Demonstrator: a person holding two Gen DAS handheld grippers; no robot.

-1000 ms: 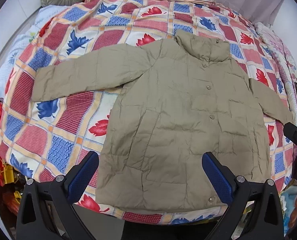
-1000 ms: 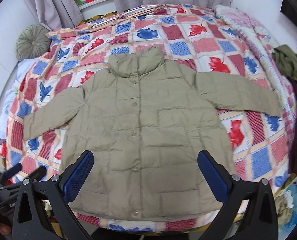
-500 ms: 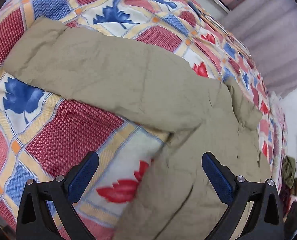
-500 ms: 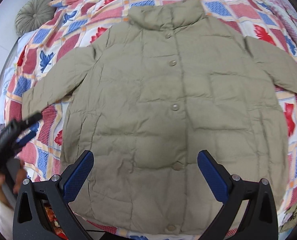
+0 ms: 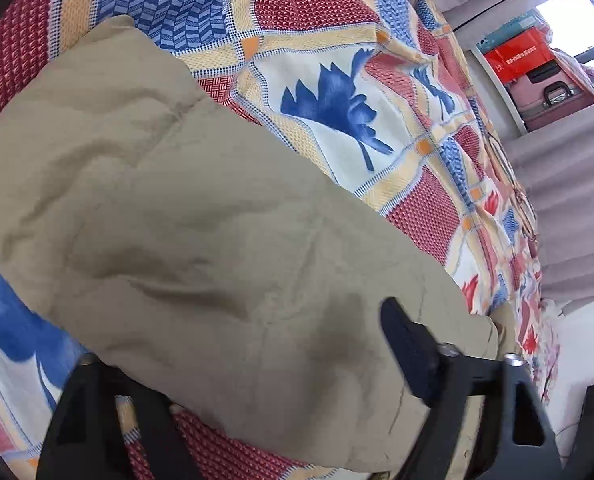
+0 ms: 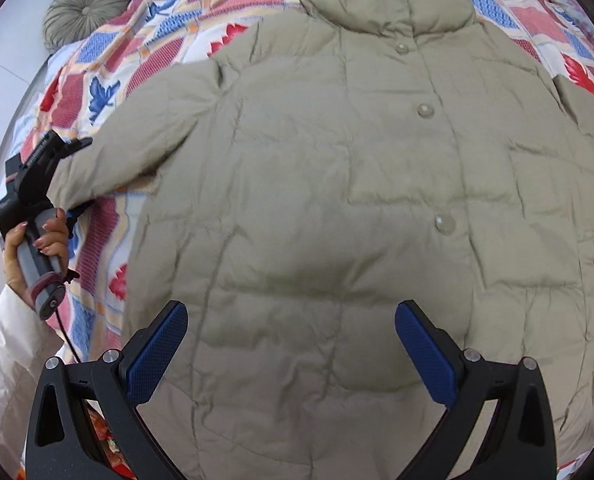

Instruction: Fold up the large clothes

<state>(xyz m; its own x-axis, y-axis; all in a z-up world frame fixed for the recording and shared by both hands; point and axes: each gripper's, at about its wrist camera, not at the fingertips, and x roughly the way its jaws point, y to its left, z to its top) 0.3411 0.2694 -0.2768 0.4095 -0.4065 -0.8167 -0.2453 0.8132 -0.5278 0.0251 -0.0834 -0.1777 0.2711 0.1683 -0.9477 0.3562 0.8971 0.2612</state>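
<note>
The left tongs (image 6: 81, 174) straddled the jacket's (image 6: 337, 200) sleeve cuff (image 5: 97, 128) near the bed's (image 5: 337, 40) edge, whether gripping I couldn't tell. The right tongs (image 6: 291, 354) hung spread wide over the hem, which was cut off.

— What kind of place is this?
— It is a bedroom in a home. A bed fills both views, covered with a patchwork quilt (image 6: 97, 92) of red, blue and cream squares with leaf prints.
— What else shows it?
— A round pleated cushion (image 6: 83, 10) lies at the head of the bed, and grey curtains (image 5: 577, 208) hang behind it. Between the curtains there is a shelf with a pink suitcase (image 5: 553, 96) and a red box (image 5: 517, 58)
</note>
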